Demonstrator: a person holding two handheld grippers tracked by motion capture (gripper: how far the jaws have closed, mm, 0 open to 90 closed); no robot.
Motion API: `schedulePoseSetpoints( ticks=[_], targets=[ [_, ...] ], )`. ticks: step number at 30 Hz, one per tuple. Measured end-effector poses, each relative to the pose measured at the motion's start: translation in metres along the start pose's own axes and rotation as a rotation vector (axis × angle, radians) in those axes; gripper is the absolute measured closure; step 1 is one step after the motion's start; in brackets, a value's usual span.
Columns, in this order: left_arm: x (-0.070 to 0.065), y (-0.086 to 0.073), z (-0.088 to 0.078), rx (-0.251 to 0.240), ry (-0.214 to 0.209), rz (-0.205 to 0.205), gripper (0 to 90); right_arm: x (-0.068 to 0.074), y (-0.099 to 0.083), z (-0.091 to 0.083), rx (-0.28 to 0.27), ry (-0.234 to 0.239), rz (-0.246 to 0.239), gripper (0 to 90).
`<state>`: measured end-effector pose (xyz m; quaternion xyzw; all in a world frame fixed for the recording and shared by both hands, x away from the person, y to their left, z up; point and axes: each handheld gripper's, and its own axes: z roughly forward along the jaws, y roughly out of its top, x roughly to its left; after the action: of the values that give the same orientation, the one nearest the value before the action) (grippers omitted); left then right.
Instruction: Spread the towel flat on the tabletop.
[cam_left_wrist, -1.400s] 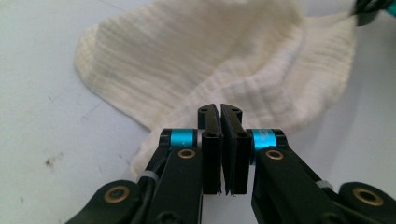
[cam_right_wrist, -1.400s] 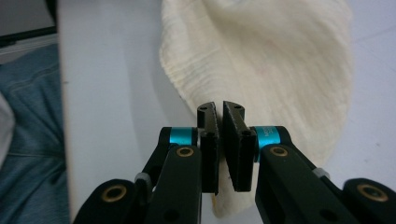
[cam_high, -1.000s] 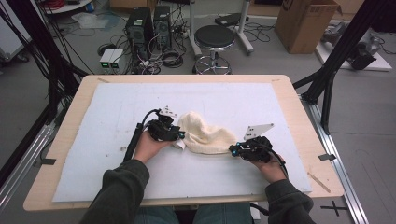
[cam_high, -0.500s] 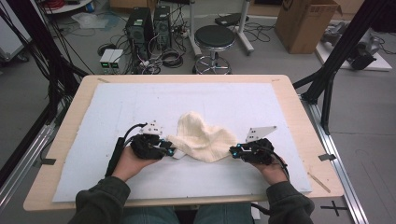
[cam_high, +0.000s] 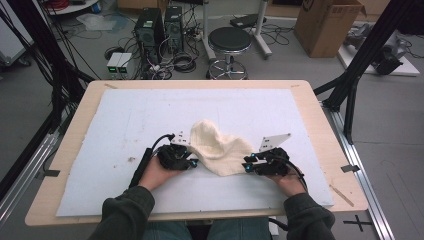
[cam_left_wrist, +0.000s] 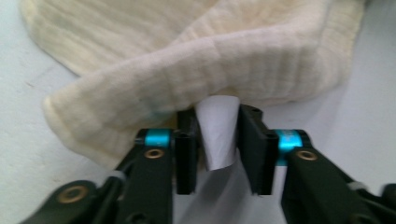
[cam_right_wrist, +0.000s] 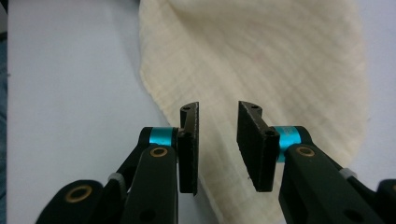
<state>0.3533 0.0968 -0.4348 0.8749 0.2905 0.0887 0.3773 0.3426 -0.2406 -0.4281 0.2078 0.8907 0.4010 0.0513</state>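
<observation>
A cream waffle-weave cloth (cam_high: 220, 147) lies rumpled on the white mat (cam_high: 125, 120), one part humped up toward the far side. My left gripper (cam_high: 192, 162) is at its near left edge. In the left gripper view the jaws (cam_left_wrist: 217, 126) have just been closing, but a gap of bare mat shows between them; a folded edge of the cloth (cam_left_wrist: 201, 60) lies at their tips, not pinched. My right gripper (cam_high: 247, 166) is at the cloth's right edge. Its jaws (cam_right_wrist: 218, 116) have just been opening and stand apart over the flat cloth (cam_right_wrist: 261, 56), nothing pressed between them.
The mat covers most of a wooden table (cam_high: 320, 125). Beyond its far edge stand a black stool (cam_high: 230, 40), computer cases (cam_high: 155, 25) with cables, and a cardboard box (cam_high: 325, 25). Black frame posts (cam_high: 357, 75) rise at the right.
My left hand drew back from the cloth's upper left toward the person, then moved right to the near left edge. The cloth has spread lower. My right hand stayed put.
</observation>
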Motion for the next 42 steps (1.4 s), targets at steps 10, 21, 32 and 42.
schedulePoseSetpoints(
  ticks=[10, 21, 32, 42],
  targets=[
    [-0.006, -0.001, -0.027, -0.026, -0.016, 0.065, 89.1, 0.003, -0.002, 0.011, 0.054, 0.03, -0.025, 87.8],
    [-0.013, -0.016, -0.095, -0.115, -0.023, 0.102, 89.1, 0.019, 0.004, -0.009, -0.029, 0.048, -0.047, 88.2],
    [-0.053, -0.051, -0.121, -0.087, -0.052, 0.166, 89.1, 0.067, -0.003, -0.018, -0.006, 0.134, -0.106, 88.1],
    [-0.062, -0.066, -0.123, -0.1, -0.108, 0.139, 70.4, 0.076, 0.001, -0.021, -0.041, 0.162, -0.099, 74.1]
  ],
)
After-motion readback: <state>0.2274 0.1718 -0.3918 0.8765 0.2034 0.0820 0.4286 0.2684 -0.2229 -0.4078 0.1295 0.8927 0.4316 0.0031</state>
